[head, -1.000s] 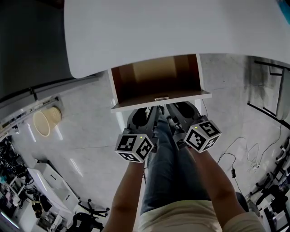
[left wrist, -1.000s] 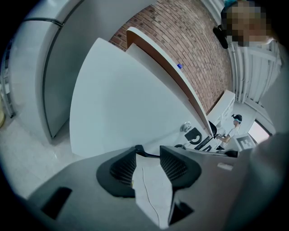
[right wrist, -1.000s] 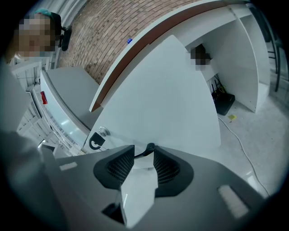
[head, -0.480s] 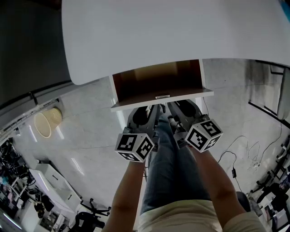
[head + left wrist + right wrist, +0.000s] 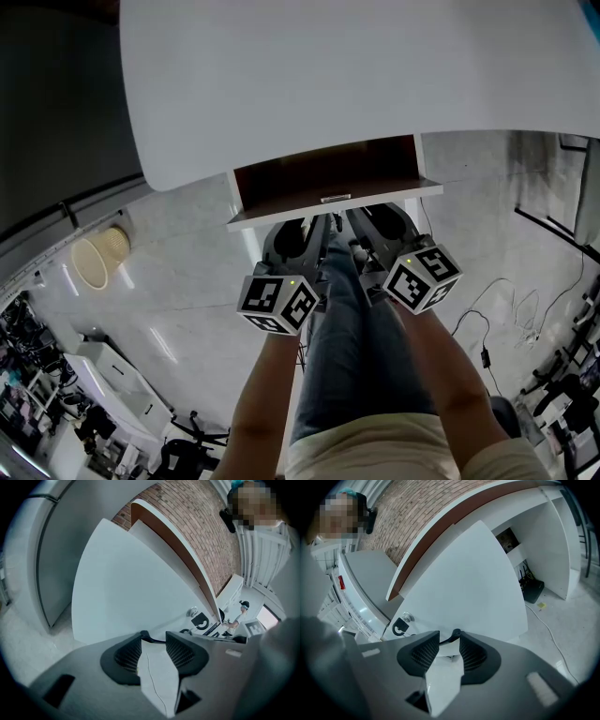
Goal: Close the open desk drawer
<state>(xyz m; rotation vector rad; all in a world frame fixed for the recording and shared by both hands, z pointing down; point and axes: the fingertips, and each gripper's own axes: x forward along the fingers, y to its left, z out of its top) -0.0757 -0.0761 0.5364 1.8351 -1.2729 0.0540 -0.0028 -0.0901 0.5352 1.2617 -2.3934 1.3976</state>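
The desk drawer [image 5: 323, 178] stands partly open under the white desk top [image 5: 356, 75], with a strip of its brown inside showing. Both grippers meet its white front panel [image 5: 272, 218] from below. My left gripper [image 5: 302, 230] is open, and its tips rest at the drawer front [image 5: 126, 588] with nothing between the pads. My right gripper [image 5: 373, 217] is also open and stands beside it against the same panel [image 5: 473, 578]. A round lock [image 5: 193, 612] sits on the front between the two grippers. The left gripper [image 5: 154, 637] and right gripper [image 5: 449, 637] both show an empty gap.
The person's legs [image 5: 352, 356] hang below the grippers over a pale tiled floor. A woven basket [image 5: 94, 255] stands at the left, cables [image 5: 497, 309] trail at the right, and a black frame [image 5: 562, 216] is at the far right.
Less of the drawer's brown inside shows now; the desk top's edge and the drawer front have come closer together. Both grippers keep their place at the front.
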